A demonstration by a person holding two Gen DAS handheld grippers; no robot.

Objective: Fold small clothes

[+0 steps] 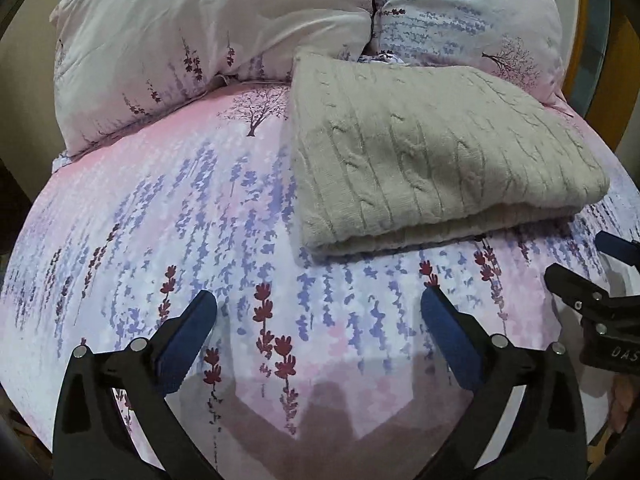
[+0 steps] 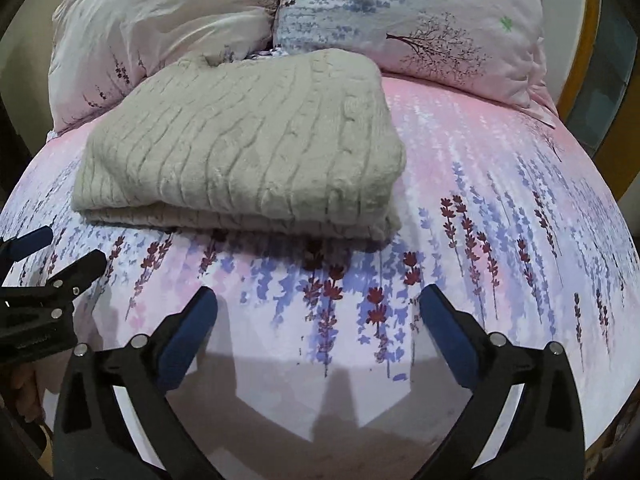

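Looking along your left gripper [image 1: 319, 312], you see its blue-padded jaws spread wide with nothing between them, above the pink and lavender flower-printed bedsheet [image 1: 168, 216]. The folded grey cable-knit sweater [image 1: 432, 152] lies ahead to the right, near two matching pillows [image 1: 208, 32].

From your right gripper [image 2: 319, 308], also spread wide and holding nothing, the sweater [image 2: 240, 148] lies ahead to the left on the sheet [image 2: 500, 184].
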